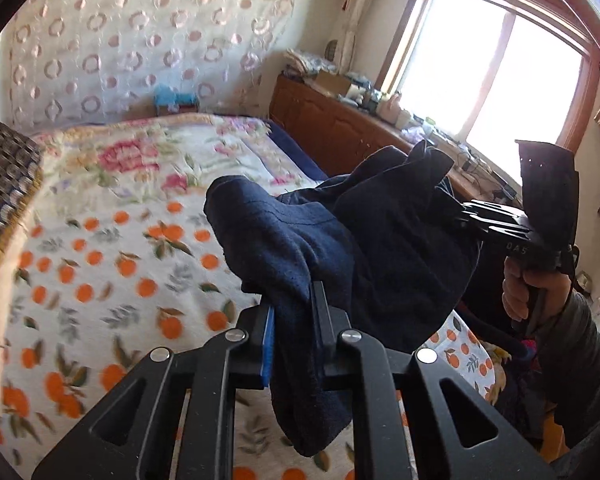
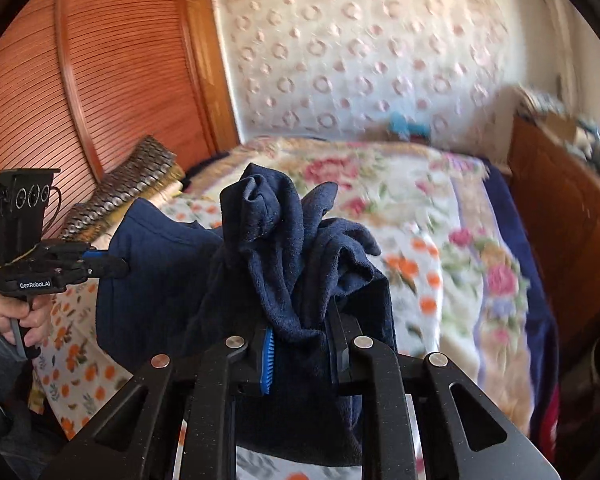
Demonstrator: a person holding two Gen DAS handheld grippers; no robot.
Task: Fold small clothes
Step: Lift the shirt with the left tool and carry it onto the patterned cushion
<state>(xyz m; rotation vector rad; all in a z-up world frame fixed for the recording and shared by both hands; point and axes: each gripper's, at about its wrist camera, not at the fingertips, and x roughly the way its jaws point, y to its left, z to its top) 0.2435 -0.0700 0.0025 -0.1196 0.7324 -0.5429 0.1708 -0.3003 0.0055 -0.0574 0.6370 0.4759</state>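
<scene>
Left wrist view
Left gripper (image 1: 292,320): its two fingers are pressed together on a dark blue garment (image 1: 340,240), which hangs down between them and bunches up in front of the tool.
Garment place: in the air above the bed (image 1: 100,240), which lies ahead and to the left of the tool. It does not seem to touch the blanket.
Right gripper (image 1: 466,210): ahead and to the right, held by the right hand (image 1: 534,284). Its fingers go into the far end of the cloth.
Writing: pale letters on the right tool body, perhaps "DAS", too small to be sure.

Right wrist view
Right gripper (image 2: 300,340): fingers clamped on a thick bunch of the same garment (image 2: 292,248).
Left gripper (image 2: 116,266): to the left, pinching the other end.
Key relation: the cloth runs from one tool to the other, so its long axis is left to right, and each tool holds one end. The bed is ahead and below both.
Writing: "GenRobot.AI" on the left tool.
Judgement: the garment is not yet spread; laying it flat on the bed probably comes next.
</scene>
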